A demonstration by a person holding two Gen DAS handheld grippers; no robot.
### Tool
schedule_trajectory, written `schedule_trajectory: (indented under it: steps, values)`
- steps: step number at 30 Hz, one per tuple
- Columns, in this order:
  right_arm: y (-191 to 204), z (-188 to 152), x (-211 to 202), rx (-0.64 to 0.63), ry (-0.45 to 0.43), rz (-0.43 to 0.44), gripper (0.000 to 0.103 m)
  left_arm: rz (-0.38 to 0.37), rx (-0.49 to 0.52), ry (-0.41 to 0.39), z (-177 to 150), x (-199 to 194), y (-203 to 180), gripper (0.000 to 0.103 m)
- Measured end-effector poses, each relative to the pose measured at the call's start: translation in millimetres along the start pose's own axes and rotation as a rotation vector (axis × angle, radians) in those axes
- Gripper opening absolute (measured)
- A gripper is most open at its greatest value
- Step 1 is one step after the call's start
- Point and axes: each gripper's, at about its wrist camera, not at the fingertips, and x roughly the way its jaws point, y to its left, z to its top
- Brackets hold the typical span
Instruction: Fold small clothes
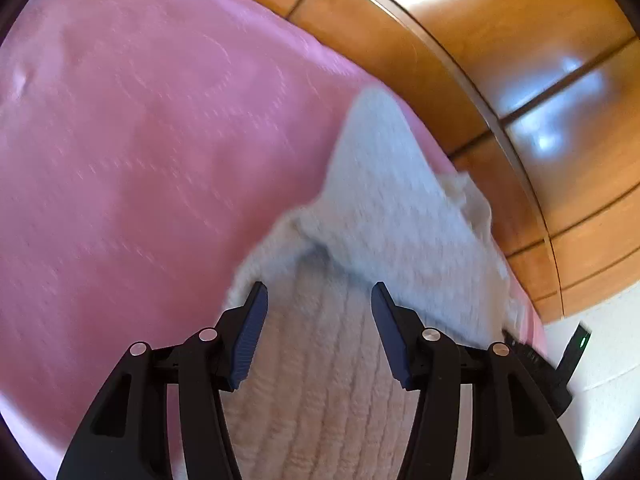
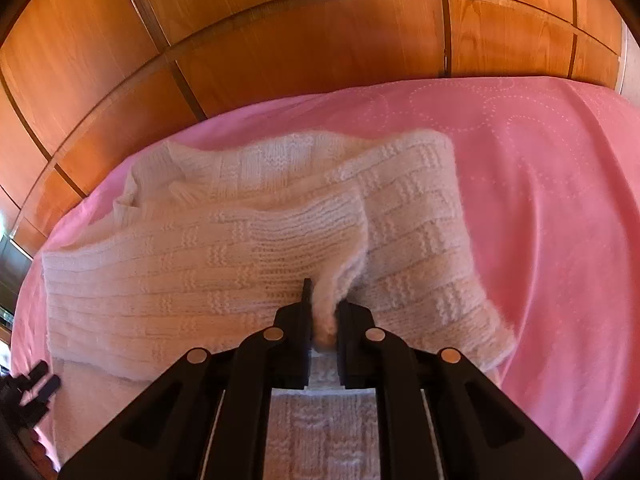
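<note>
The right tongs (image 2: 322,312) are pressed together on a pinched-up ridge of the sweater (image 2: 224,252), a fold of white knit squeezed between the two black fingers. From that pinch the cloth runs away forward and to both sides: its long axis lies crosswise to the tongs, with the larger part stretching left and a shorter flap (image 2: 424,240) lying right. The sweater rests on the pink bed (image 2: 560,200), near the edge that faces the wooden wardrobe (image 2: 280,40).

The left tongs (image 1: 320,292) stand spread, blue pads apart, hovering over ribbed knit with nothing between them; whether they touch the cloth cannot be told. A raised flap (image 1: 384,184) lies just ahead and to their right. The right tongs already have the cloth, so the coming fold likely turns on them carrying the pinched edge across the crosswise body.
</note>
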Motion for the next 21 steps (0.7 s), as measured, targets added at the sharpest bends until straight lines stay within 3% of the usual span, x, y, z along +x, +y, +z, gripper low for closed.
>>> schedule_trajectory:
  steps: [6, 11, 14, 17, 18, 20, 21]
  values:
    - [-5, -8, 0, 0.0, -0.036, 0.023, 0.011, -0.005, 0.003, -0.052, 35, -7, -5, 0.053]
    - [-6, -16, 1, 0.027, -0.064, 0.081, 0.012, -0.022, -0.004, -0.011, 76, 31, -12, 0.061]
    - [-8, -17, 2, 0.043, -0.071, 0.107, 0.012, -0.095, -0.023, 0.043, 95, 61, -15, 0.061]
    - [-9, -15, 4, 0.05, -0.075, 0.12, 0.013, -0.074, -0.001, 0.057, 101, 81, -19, 0.018]
    - [-10, -16, 4, 0.052, -0.076, 0.122, 0.013, -0.036, 0.027, 0.005, 99, 75, -25, 0.012]
    - [-11, -17, 2, 0.051, -0.082, 0.122, 0.013, 0.004, 0.101, -0.076, 93, 63, -38, 0.012]
    - [-10, -18, 3, 0.049, -0.086, 0.12, 0.013, 0.069, 0.16, -0.1, 88, 63, -46, 0.012]
